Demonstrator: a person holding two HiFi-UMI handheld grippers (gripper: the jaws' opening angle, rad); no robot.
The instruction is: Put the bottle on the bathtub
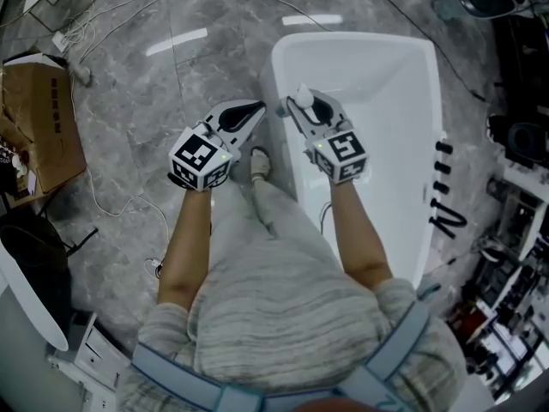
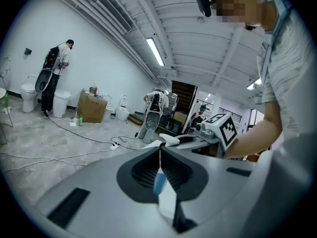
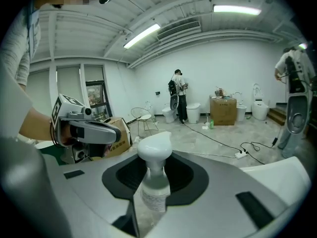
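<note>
A clear bottle [image 3: 154, 195] with a white cap [image 1: 303, 94] stands upright between the jaws of my right gripper [image 3: 155, 163], which is shut on it. In the head view the right gripper [image 1: 296, 106] hangs over the left rim of the white bathtub [image 1: 279, 63]. My left gripper [image 1: 257, 108] is just left of that rim, over the floor, close beside the right one. In the left gripper view its jaws [image 2: 160, 147] meet along a seam with nothing held. The tub's inside [image 1: 369, 118] is bare.
Black tap fittings [image 1: 442, 170] sit on the tub's right rim. A cardboard box [image 1: 39, 123] and loose cables [image 1: 129, 202] lie on the grey marble floor at the left. Dark racks [image 1: 515, 144] crowd the right side. Another person [image 3: 177, 95] stands far off by toilets.
</note>
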